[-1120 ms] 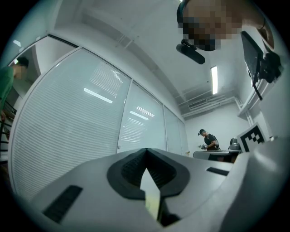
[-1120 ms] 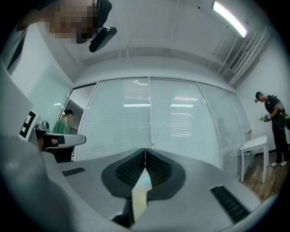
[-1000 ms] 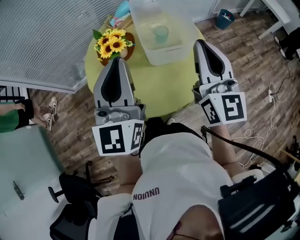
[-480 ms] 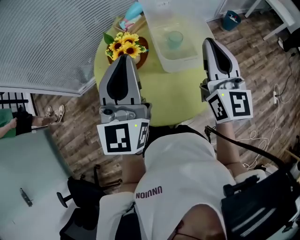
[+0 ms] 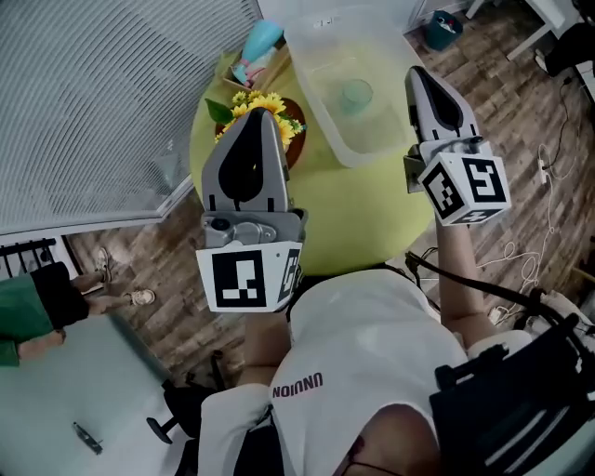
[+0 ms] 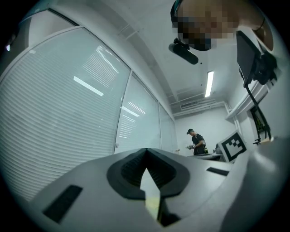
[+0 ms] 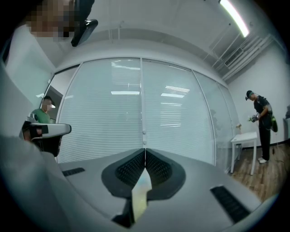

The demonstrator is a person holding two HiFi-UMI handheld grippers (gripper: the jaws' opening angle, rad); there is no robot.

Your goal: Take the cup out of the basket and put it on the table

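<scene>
A pale green cup stands inside a translucent plastic basket on the far part of a round yellow-green table. My left gripper is held over the table's left side, its tip in front of the sunflowers, jaws shut and empty. My right gripper hovers at the basket's right edge, also shut with nothing in it. In the left gripper view the left gripper points at a glass wall with blinds. The right gripper faces a similar wall in its own view. Neither gripper view shows the cup.
Sunflowers in a brown pot stand left of the basket, with blue and pink items behind them. A blue bin and cables lie on the wood floor at right. A person's legs are at left.
Both grippers have moved forward over the table. The left tip now covers part of the sunflowers, and the right tip has come alongside the basket's right edge. Jaws stayed shut.
</scene>
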